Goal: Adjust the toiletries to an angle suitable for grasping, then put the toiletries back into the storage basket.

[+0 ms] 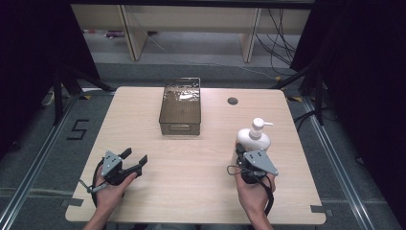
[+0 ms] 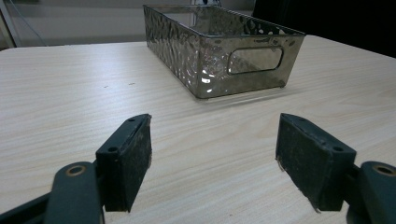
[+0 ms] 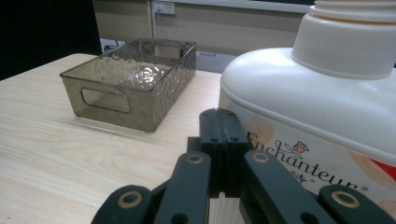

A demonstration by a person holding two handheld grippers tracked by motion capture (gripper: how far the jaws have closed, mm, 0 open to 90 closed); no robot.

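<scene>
Pump bottle waiting beside the empty bin

The white pump bottle (image 1: 254,137) stands upright on the table (image 1: 191,191), right of and nearer than the smoky plastic bin (image 1: 180,106). The right tool (image 3: 219,140), jaws pressed together, sits against the bottle; the left tool (image 2: 215,161) rests spread, well apart. Seemingly nothing is done yet.

Even overhead light, dark edges (glare on bin (image 1: 180,98)).
</scene>
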